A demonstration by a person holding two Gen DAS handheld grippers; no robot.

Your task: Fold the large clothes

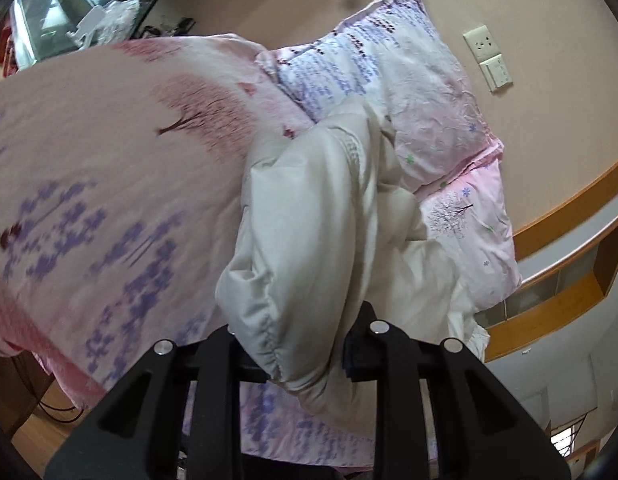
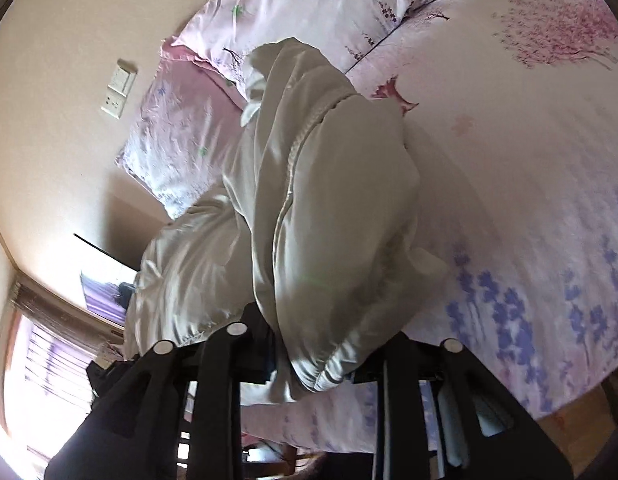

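Left wrist view: a cream padded jacket is seen draped over the pink floral bed, stretching from the pillows at the head end down to the camera. The gathered, elasticated hem is pinched between the jaws of the left gripper, fabric bulging out on both sides of the pads. So it's pressed together on the cloth, not spread. A wall socket can be made out on the wall beyond the pillows.

Right wrist view: the same jacket is seen from the other side, bunched into a long roll running away toward the pillows on the bed. Another stretch of the elastic hem is clamped in the right gripper, with a stitched seam or zip line visible running up the middle of the garment.

Handling, as a guess: it looks puffy and light, very soft, no stiffness at all, so it'll sag and flop wherever it isn't supported. The shell looks smooth and a bit shiny, so slipping out of a shallow pinch is likely. The gathered hem is probably the best place for it to be gripped, since the elastic bunches up thick there. Grips set well apart along that hem should keep it flatter.
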